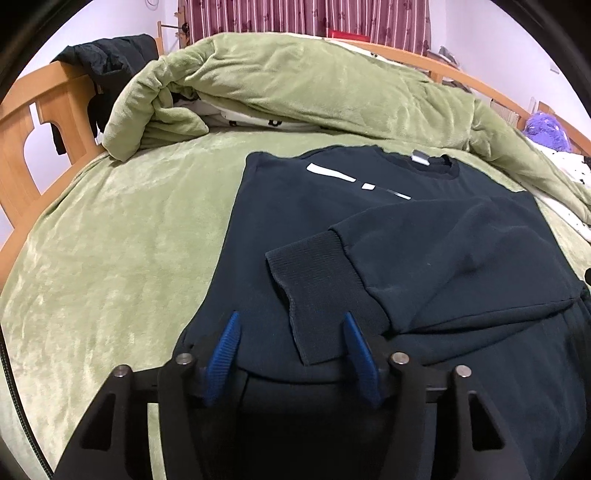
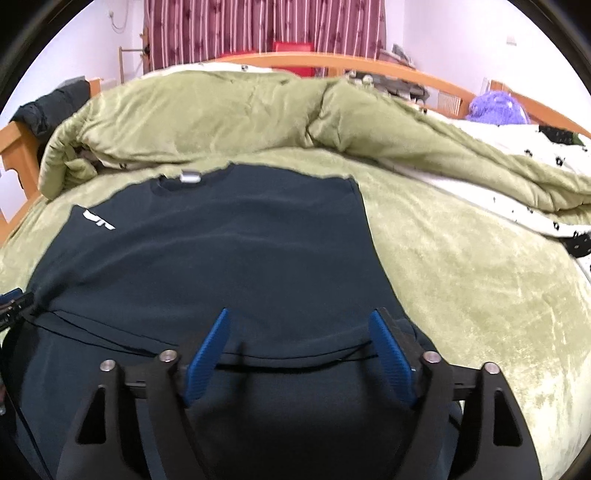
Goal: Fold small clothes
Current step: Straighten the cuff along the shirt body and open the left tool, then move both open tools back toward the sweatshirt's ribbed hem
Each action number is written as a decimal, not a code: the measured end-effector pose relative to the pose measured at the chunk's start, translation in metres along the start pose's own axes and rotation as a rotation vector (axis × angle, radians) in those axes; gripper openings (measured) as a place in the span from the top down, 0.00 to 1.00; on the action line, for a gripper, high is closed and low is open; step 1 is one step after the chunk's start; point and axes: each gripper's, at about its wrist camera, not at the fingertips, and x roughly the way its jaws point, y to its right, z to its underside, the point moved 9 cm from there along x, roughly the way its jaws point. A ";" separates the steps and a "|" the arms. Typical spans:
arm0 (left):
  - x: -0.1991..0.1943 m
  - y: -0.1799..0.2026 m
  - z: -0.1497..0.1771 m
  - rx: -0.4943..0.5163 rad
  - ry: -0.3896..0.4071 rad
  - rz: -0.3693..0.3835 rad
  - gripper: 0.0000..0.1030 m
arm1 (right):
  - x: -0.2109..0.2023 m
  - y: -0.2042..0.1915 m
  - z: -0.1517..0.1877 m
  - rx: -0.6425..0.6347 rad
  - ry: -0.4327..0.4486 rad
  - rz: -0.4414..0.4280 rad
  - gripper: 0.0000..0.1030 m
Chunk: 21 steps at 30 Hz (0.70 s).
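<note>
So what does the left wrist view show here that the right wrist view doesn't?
Only the left wrist view shows the ribbed cuff of a sleeve folded across the dark sweater, lying between the open left claw, and the whole white chest stripe.

Only the right wrist view shows the sweater's smooth folded right side and the open right claw above its hem.

Both show the neck label, green blanket, wooden bed frame, striped curtain and purple plush toy.
</note>
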 end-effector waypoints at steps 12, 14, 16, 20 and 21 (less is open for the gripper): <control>-0.058 0.003 0.009 0.026 0.052 0.017 0.41 | -0.062 -0.018 0.005 -0.040 0.109 0.043 0.11; -0.068 0.003 0.014 0.033 0.063 0.007 0.41 | -0.070 -0.016 0.013 -0.025 0.107 0.020 0.11; -0.075 0.005 0.019 0.040 0.063 0.003 0.41 | -0.078 -0.014 0.022 -0.009 0.105 -0.004 0.11; -0.093 0.005 0.035 0.027 0.045 0.007 0.41 | -0.099 -0.001 0.042 0.012 0.082 0.027 0.11; -0.098 0.005 0.040 0.016 0.037 0.010 0.41 | -0.103 0.001 0.046 0.009 0.076 0.037 0.11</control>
